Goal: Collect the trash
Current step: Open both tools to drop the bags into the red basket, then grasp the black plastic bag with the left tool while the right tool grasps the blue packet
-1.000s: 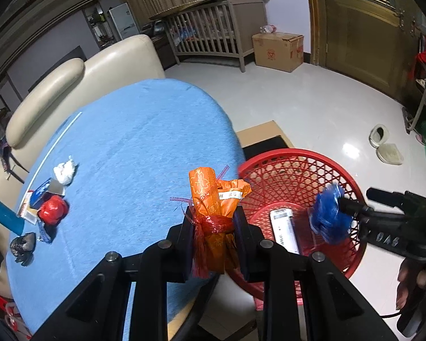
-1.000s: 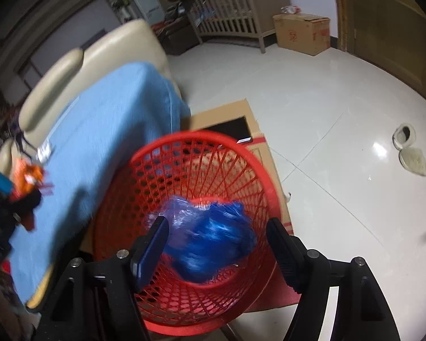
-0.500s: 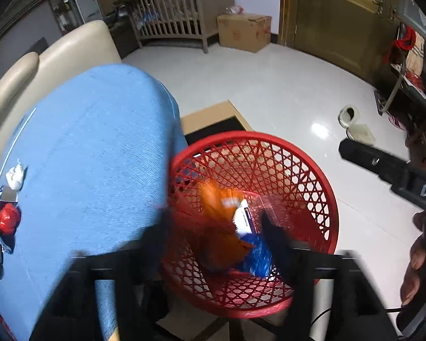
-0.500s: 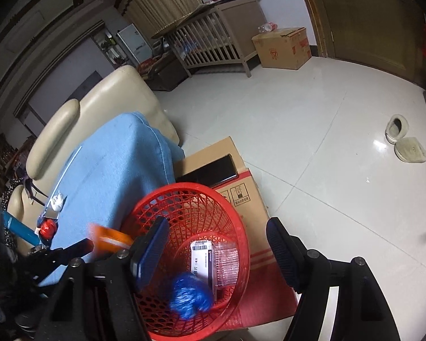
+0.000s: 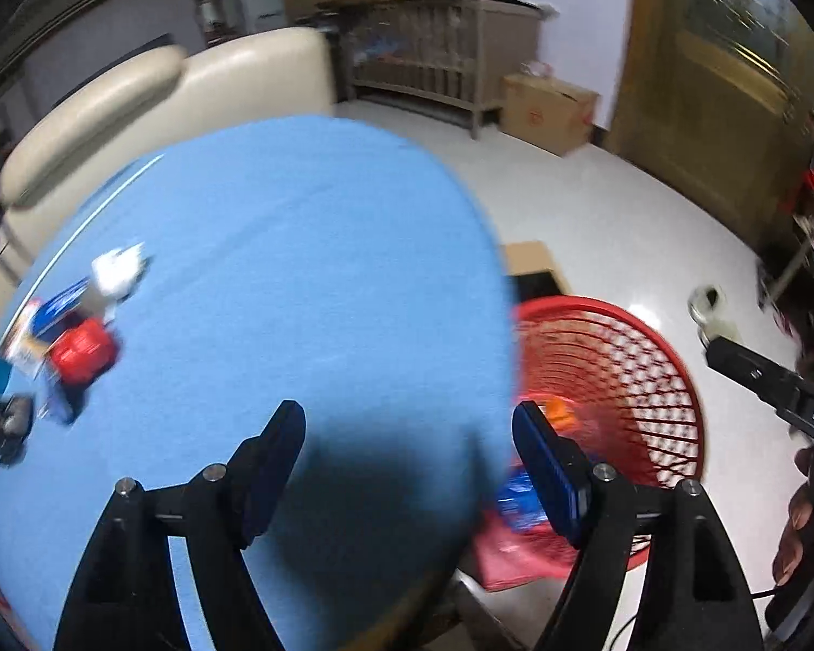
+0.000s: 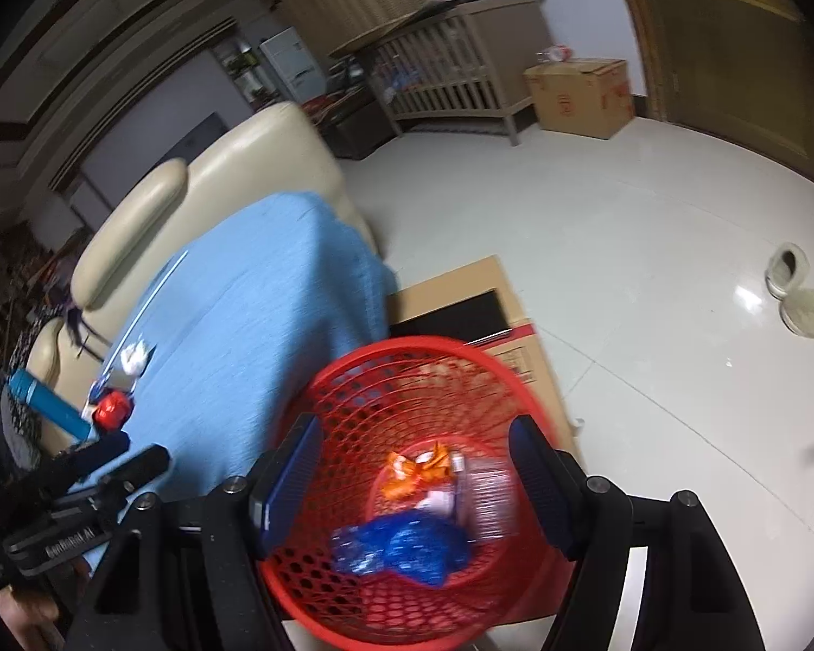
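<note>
A red mesh basket (image 6: 353, 396) stands on the floor beside the blue-covered round table (image 5: 298, 271). It holds an orange wrapper (image 6: 415, 469), a blue crumpled bag (image 6: 407, 545) and a white pack. My right gripper (image 6: 415, 480) is open and empty above the basket. My left gripper (image 5: 407, 466) is open and empty over the table's near edge, with the basket (image 5: 624, 358) to its right. On the table's left side lie a white crumpled paper (image 5: 116, 268), a red crumpled piece (image 5: 81, 350), a blue-white wrapper (image 5: 54, 309) and a dark lump (image 5: 8, 423).
A cream sofa (image 5: 163, 87) stands behind the table. A flat cardboard box (image 6: 488, 320) lies under the basket. A blue cylinder (image 6: 46, 401) sits at the table's far left. A crib, a cardboard box (image 6: 580, 95) and slippers (image 6: 797, 293) are on the white floor.
Both grippers opened and dropped their loads: the blue bag and the orange wrapper now lie in the basket. My left gripper swung back left over the table.
</note>
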The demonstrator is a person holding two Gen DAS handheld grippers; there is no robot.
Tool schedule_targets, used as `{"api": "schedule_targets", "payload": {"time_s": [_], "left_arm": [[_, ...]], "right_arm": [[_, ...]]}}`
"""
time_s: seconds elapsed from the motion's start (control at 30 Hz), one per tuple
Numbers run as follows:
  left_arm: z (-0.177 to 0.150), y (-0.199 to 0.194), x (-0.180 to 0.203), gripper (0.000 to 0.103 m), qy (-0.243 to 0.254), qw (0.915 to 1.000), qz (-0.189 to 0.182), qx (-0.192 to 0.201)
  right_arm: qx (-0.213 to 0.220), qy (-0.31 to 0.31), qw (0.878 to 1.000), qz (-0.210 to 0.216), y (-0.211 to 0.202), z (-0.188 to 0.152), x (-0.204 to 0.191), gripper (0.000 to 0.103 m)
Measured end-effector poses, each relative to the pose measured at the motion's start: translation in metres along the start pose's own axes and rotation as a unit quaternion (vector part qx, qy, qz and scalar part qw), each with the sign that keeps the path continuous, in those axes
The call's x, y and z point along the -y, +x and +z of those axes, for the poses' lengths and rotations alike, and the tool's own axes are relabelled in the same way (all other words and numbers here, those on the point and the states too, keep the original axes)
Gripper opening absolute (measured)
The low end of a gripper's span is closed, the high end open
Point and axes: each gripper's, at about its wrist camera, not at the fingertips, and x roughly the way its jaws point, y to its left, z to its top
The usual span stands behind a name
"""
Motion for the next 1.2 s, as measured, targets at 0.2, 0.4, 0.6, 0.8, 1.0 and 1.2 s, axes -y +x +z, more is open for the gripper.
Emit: {"api": "schedule_targets", "payload": {"time_s": [0.2, 0.4, 0.6, 0.8, 1.0, 1.2], "left_arm": [[-0.024, -0.011, -0.095, 0.079, -0.093, 0.9949, 0.039, 0.006], [-0.046, -0.029, -0.2, 0.079, -0.203, 0.9757, 0.08, 0.021], [-0.053, -0.029, -0.305, 0.079, -0.334, 0.9299, 0.15, 0.031], [-0.044, -0.008, -0.371, 0.079, -0.413, 0.8901, 0.19, 0.024], [-0.038, 0.025, -0.398, 0.079, -0.437, 0.8731, 0.217, -0.007], [-0.053, 0.036, -0.409, 0.04, -0.428, 0.8819, 0.199, -0.005]], "right_arm": [[-0.034, -0.053, 0.998, 0.02, 0.023, -0.011, -0.054, 0.075], [-0.063, -0.109, 0.991, 0.038, 0.043, -0.023, -0.11, 0.074], [-0.088, -0.148, 0.984, 0.048, 0.063, -0.033, -0.157, 0.074], [-0.106, -0.18, 0.976, 0.054, 0.079, -0.036, -0.195, 0.074], [-0.12, -0.196, 0.972, 0.054, 0.093, -0.032, -0.22, 0.074], [-0.129, -0.214, 0.967, 0.056, 0.104, -0.031, -0.24, 0.074]]}}
